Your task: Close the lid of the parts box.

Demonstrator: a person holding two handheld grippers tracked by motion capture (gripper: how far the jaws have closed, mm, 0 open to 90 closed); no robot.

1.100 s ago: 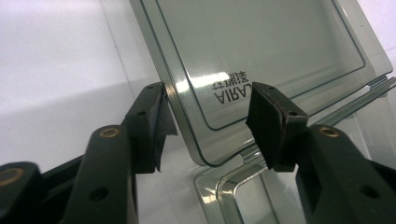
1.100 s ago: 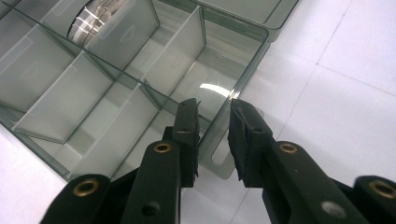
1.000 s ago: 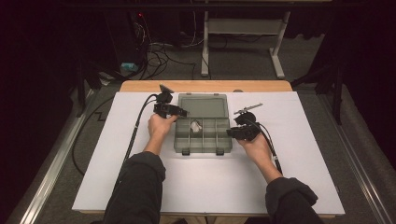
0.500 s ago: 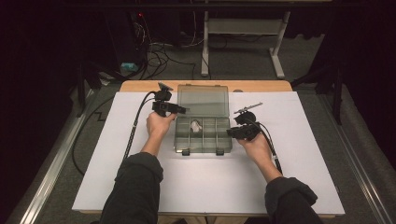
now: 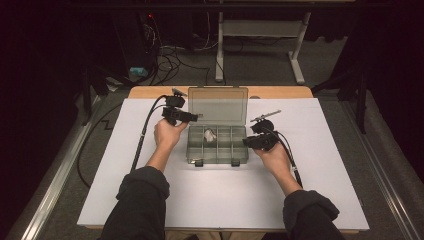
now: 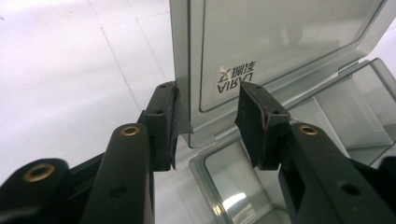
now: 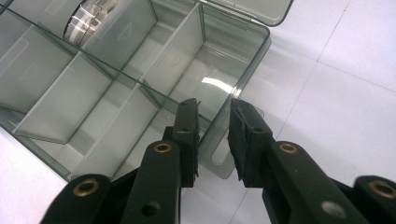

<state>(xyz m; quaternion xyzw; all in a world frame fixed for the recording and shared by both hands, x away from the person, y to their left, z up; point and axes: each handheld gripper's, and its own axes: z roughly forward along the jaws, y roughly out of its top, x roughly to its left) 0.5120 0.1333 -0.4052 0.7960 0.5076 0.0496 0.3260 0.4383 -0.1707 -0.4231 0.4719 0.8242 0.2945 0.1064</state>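
The box [image 5: 218, 145] sits mid-table toward the far edge, lid [image 6: 280, 51] upright. The left gripper [image 6: 208, 123], jaws apart, straddles the lid's corner; the right gripper [image 7: 214, 135], narrowly parted, seems to straddle the box's side wall.

The person wears dark, long sleeves [image 5: 142, 200] that bunch at the forearms, and both hands are bare. The left gripper [image 5: 191, 118] and the right gripper [image 5: 248, 142] are black all over, each built of blocky jointed links. A thick black cable [image 5: 141, 137] trails from the left one, and a thinner black cable [image 5: 290, 160] from the right. The right gripper carries a thin grey plate [image 5: 265, 116] on top. In the gripper views, each arm link bears brass-coloured round rivets [image 6: 130, 130] and small dark screw holes, and the flat black pads [image 7: 243, 140] have rough, slightly frayed edges.
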